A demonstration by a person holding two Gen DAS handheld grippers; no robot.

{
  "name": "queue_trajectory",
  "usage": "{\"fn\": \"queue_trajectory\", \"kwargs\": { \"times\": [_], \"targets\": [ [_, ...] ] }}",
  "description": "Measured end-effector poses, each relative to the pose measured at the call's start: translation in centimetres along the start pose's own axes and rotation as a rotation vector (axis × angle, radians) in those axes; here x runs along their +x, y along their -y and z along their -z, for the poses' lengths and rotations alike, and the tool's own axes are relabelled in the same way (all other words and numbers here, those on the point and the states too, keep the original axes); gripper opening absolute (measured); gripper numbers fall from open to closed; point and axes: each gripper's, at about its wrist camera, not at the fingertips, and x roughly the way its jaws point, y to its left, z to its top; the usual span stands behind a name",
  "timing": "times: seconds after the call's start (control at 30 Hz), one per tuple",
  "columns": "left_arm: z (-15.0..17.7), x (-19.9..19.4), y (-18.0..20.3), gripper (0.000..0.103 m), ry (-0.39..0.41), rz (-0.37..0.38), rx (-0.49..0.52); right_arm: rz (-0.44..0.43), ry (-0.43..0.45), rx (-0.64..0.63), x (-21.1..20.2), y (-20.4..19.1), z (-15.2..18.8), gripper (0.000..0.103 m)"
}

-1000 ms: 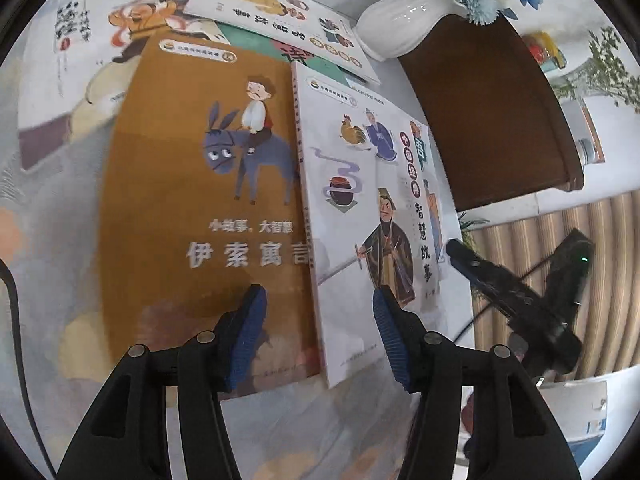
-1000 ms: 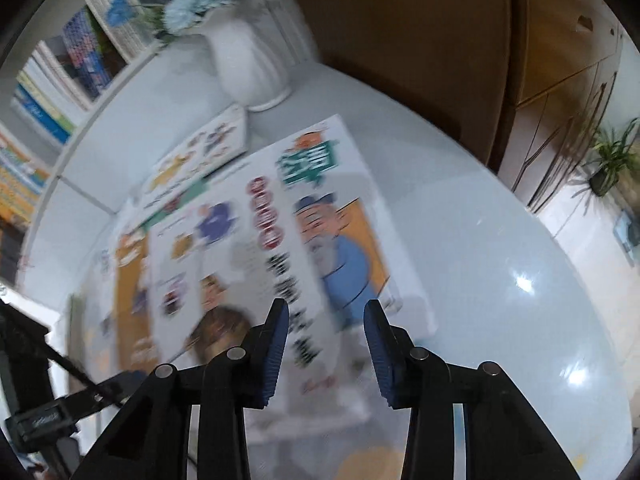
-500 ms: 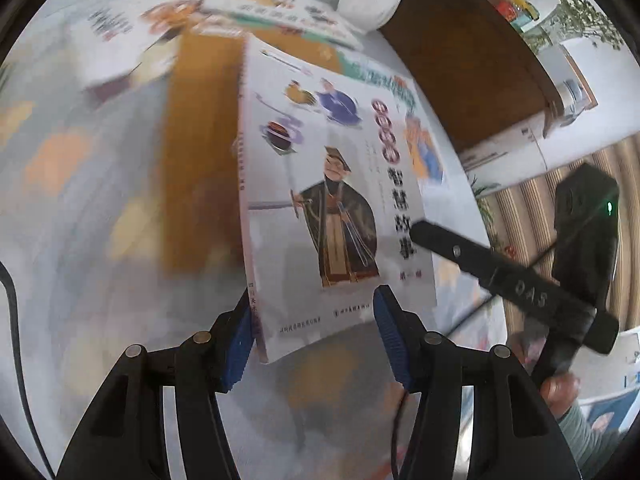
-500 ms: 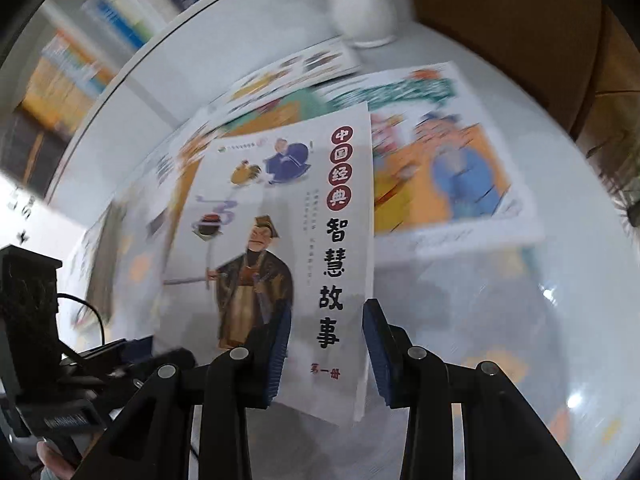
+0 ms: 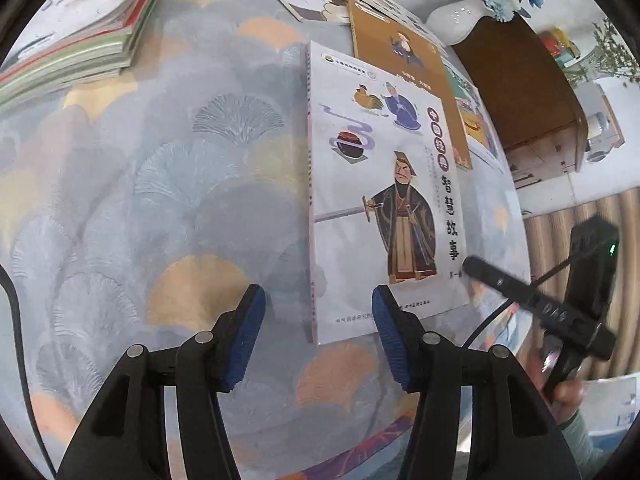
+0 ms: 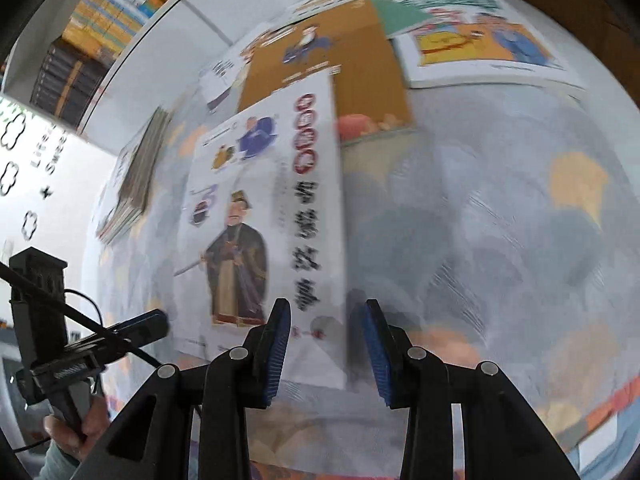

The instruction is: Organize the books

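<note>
Since a second ago, the white book (image 5: 380, 200) has slid clear of the brown book (image 5: 404, 60) onto open bench (image 5: 160, 200). Both grippers' jaws stand open, empty. Dragging it further may snag the tablecloth, or overshoot the stack (image 5: 72, 32).

Your left wrist view looks steeply down, close over the patterned tablecloth (image 5: 168, 168), white book (image 5: 376, 184) centre-right. Your right wrist view, blurred, faces the same white book (image 6: 264, 216) from its other side; each frame catches the opposite gripper low at its edge.
</note>
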Motion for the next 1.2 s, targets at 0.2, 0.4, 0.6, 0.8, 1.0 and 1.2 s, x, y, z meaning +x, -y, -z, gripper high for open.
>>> {"fn": "queue_trajectory", "kwargs": {
  "times": [0.2,0.4,0.6,0.8,1.0,1.2],
  "targets": [
    [-0.4,0.8,1.1,0.052,-0.013,0.074,0.033,-0.039,0.04,0.048,0.2,-0.9,2.8,0.035],
    [-1.0,-3.9,2.7,0.052,0.053,0.334,0.059,-0.128,0.038,0.157,0.3,0.5,2.9,0.035],
    [-1.4,0.6,3.5,0.032,0.013,0.073,0.133,-0.14,0.032,0.179,0.4,0.6,3.1,0.035],
    [-2.1,1.9,5.5,0.02,0.008,0.172,0.129,-0.159,0.036,0.205,0.5,0.7,3.2,0.035],
    [-3.8,1.3,4.5,0.018,-0.013,0.403,-0.048,-0.358,-0.015,0.396,0.6,4.3,3.1,0.049],
    [-4.4,2.8,3.6,0.016,-0.084,0.551,-0.191,-0.5,-0.004,0.508,1.7,6.0,2.8,0.055]
  ]
}}
